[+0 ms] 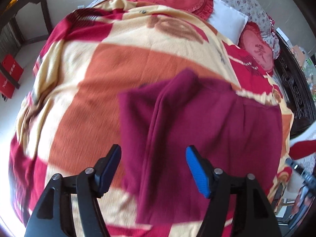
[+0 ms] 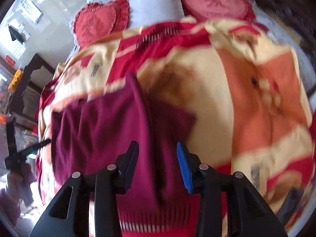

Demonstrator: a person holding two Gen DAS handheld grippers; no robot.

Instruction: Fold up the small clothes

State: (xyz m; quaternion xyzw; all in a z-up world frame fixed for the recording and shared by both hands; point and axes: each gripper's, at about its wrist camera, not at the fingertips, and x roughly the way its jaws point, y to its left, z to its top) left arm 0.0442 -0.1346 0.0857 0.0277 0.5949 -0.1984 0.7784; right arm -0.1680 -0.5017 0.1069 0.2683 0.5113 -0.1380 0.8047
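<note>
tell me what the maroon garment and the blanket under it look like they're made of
Maroon garment: looks like soft knit or fleece, with a matte, slightly fuzzy surface and a ribbed hem in the right wrist view; motion blur leaves the fibre open.
Blanket: seems a plush fleece, its printed red, orange and cream blocks matte and softly wrinkled.

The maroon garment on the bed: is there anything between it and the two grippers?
Nothing visible. The maroon garment lies on the blanket, directly below the open left gripper and the open right gripper, with no object over it.
</note>
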